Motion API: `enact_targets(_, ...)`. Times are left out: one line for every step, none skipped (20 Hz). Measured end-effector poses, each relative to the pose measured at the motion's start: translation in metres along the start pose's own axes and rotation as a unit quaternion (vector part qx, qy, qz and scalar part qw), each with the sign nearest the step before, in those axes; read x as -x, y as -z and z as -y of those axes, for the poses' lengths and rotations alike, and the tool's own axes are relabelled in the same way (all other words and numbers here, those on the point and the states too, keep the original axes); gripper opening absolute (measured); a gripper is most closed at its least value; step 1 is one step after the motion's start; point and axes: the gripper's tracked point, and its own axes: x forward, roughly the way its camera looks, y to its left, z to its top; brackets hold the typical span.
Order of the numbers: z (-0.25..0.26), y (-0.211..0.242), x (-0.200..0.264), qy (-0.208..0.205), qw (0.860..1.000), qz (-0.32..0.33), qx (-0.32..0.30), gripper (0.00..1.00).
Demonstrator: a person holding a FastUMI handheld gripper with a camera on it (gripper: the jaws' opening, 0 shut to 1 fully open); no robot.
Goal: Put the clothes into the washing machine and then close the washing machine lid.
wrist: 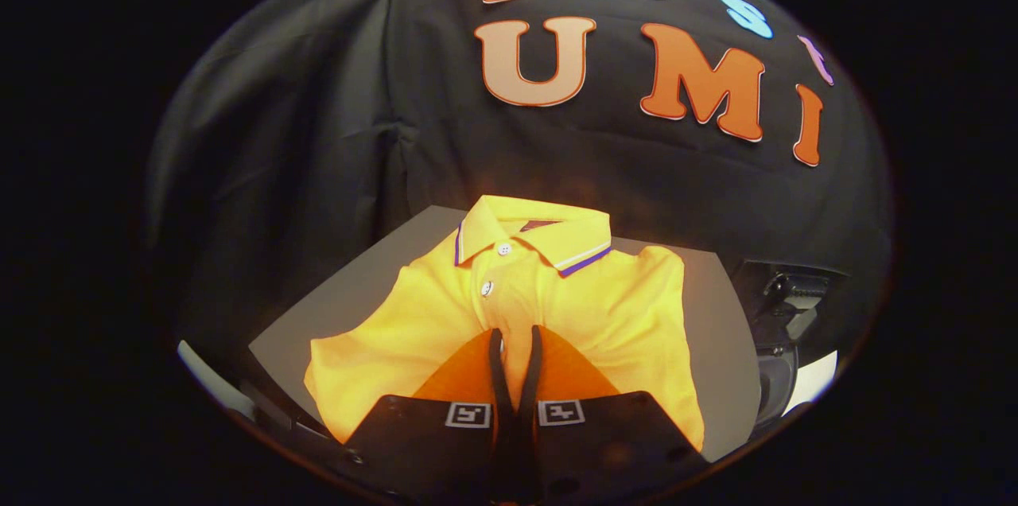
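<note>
A: Lying spread on the grey table (342, 307), collar away: yellow polo shirt (620, 315). Gripper (515, 347) pinching a fold of front fabric, fingers nearly together.

B: Best lifted slowly, pinch kept firm. Striped collar trim, two white buttons; soft, likely to drape and drag.

Yellow polo shirt (509, 299), collar up, pinched between the nearly closed jaws.
</note>
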Motion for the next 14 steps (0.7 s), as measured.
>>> enact_targets(0.000,-0.004,0.001,-0.001,1.000,0.021,-0.009,0.08)
enact_targets(0.001,-0.011,0.003,0.000,0.999,0.046,-0.022,0.08)
enact_targets(-0.003,-0.017,0.007,-0.011,0.997,0.065,-0.028,0.08)
enact_targets(-0.003,-0.022,0.014,-0.015,0.996,0.082,-0.034,0.08)
enact_targets(-0.003,-0.027,0.020,-0.016,0.994,0.097,-0.037,0.08)
enact_targets(-0.002,-0.034,0.030,-0.020,0.992,0.114,-0.040,0.08)
enact_targets(-0.001,-0.044,0.039,-0.023,0.990,0.134,-0.041,0.08)
enact_targets(-0.003,-0.053,0.046,-0.027,0.988,0.149,-0.040,0.08)
enact_targets(-0.002,-0.061,0.055,-0.027,0.985,0.164,-0.041,0.08)
enact_targets(-0.001,-0.067,0.068,-0.029,0.983,0.174,-0.043,0.08)
enact_targets(0.002,-0.073,0.080,-0.030,0.982,0.183,-0.046,0.08)
enact_targets(0.008,-0.082,0.093,-0.030,0.980,0.193,-0.049,0.08)
enact_targets(0.014,-0.089,0.102,-0.030,0.978,0.200,-0.050,0.08)
enact_targets(0.020,-0.095,0.112,-0.029,0.976,0.209,-0.051,0.08)
